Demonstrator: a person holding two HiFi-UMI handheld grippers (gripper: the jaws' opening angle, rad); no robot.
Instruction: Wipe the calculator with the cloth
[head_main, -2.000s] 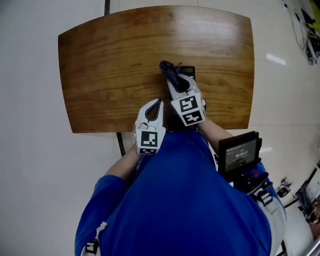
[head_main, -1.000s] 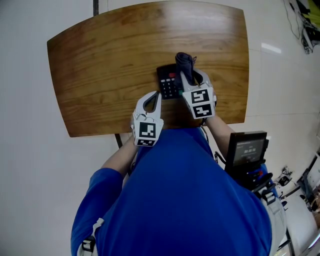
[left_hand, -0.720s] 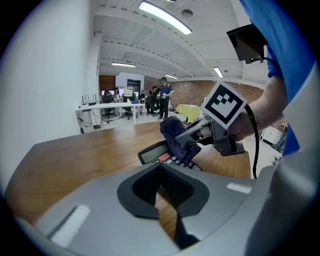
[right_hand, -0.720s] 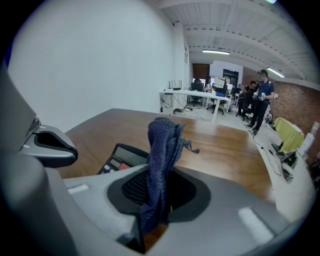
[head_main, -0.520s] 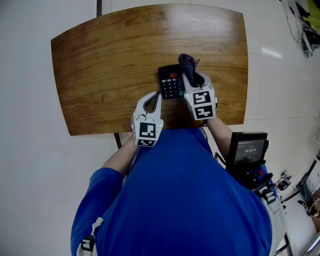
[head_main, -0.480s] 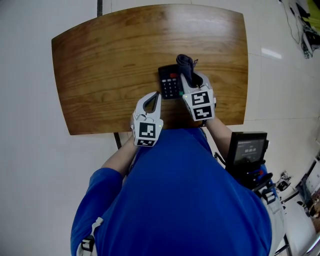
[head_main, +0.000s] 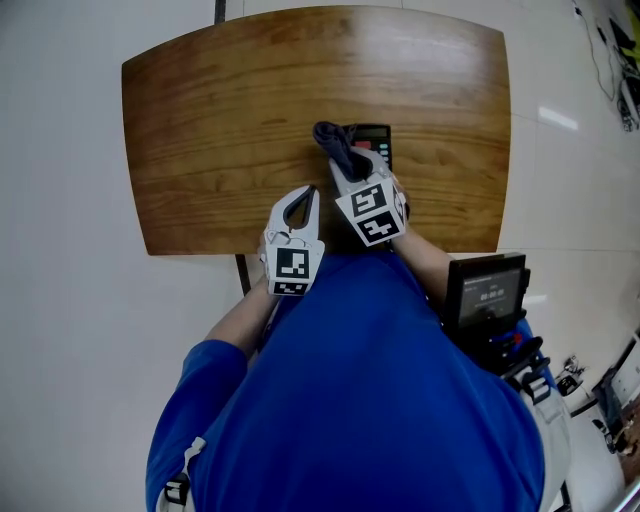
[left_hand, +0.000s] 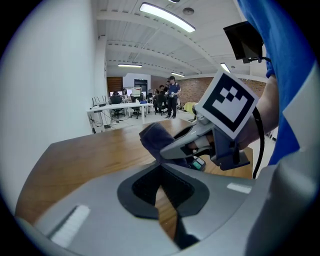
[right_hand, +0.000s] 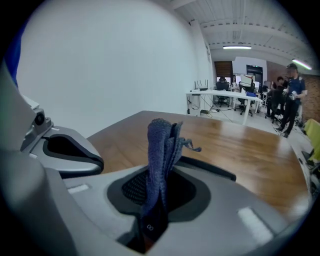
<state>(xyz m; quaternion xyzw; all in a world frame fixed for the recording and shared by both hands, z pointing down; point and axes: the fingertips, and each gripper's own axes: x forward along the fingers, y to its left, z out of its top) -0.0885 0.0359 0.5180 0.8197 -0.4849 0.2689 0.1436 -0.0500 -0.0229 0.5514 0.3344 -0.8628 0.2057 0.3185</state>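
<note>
- Your left tool (head_main: 310, 195) sits closed and empty above the counter's near edge.
- Your right tool (head_main: 348, 172) pinches the dark blue knitted cloth (head_main: 338, 145) and hides the left side of the black push-button calculator (head_main: 378, 150).
- The curved brown wooden counter (head_main: 220, 120) stands on pale floor (head_main: 60, 200); white office desks (left_hand: 120, 107) lie far off.
</note>
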